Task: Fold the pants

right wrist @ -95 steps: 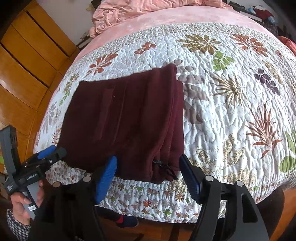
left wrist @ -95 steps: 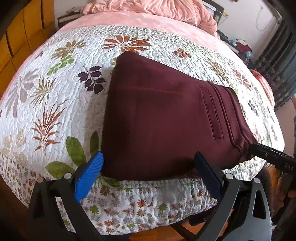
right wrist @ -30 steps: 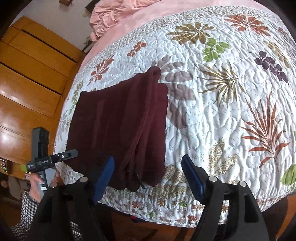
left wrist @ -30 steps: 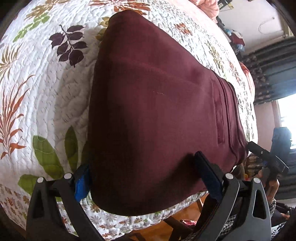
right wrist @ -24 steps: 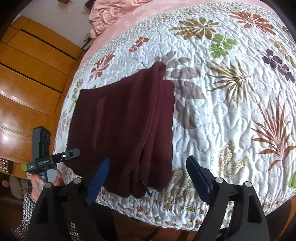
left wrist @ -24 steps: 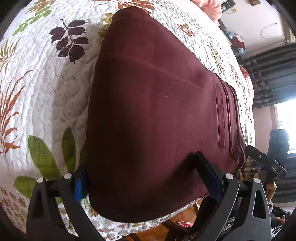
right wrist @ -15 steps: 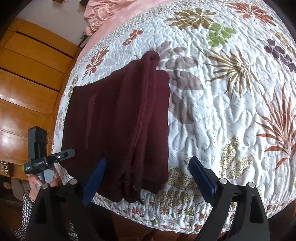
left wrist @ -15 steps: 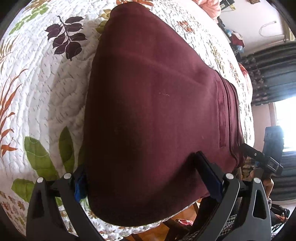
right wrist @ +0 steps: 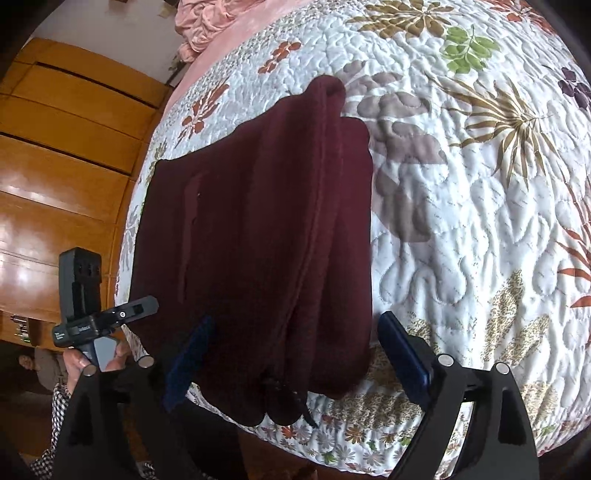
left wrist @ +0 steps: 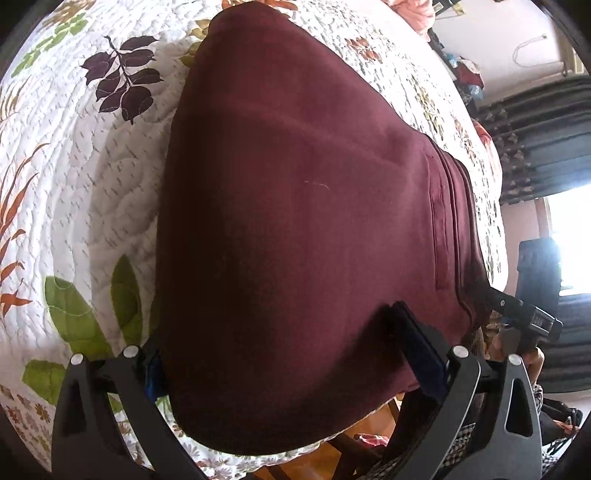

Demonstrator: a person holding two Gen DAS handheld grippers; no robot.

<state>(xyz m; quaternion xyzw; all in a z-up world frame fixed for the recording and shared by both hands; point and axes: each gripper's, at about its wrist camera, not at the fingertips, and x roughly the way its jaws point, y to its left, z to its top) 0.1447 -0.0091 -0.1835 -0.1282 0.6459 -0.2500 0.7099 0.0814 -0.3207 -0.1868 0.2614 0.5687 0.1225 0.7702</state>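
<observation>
Maroon pants (left wrist: 295, 229) folded into thick stack, lying on floral quilt (left wrist: 74, 192) at bed's near edge, hem end overhanging edge. Left tongs (left wrist: 284, 354) spread wide, straddling near end of pants, fabric between blue pads. Right tongs (right wrist: 291, 350) spread wide at waistband end of pants, drawstring dangling between fingers. Pink blanket (right wrist: 207, 22) bunched beyond pants, at far end of bed.

Matt, seemingly fleecy pants (left wrist: 295, 221); stitched cloth quilt (right wrist: 480, 221)
</observation>
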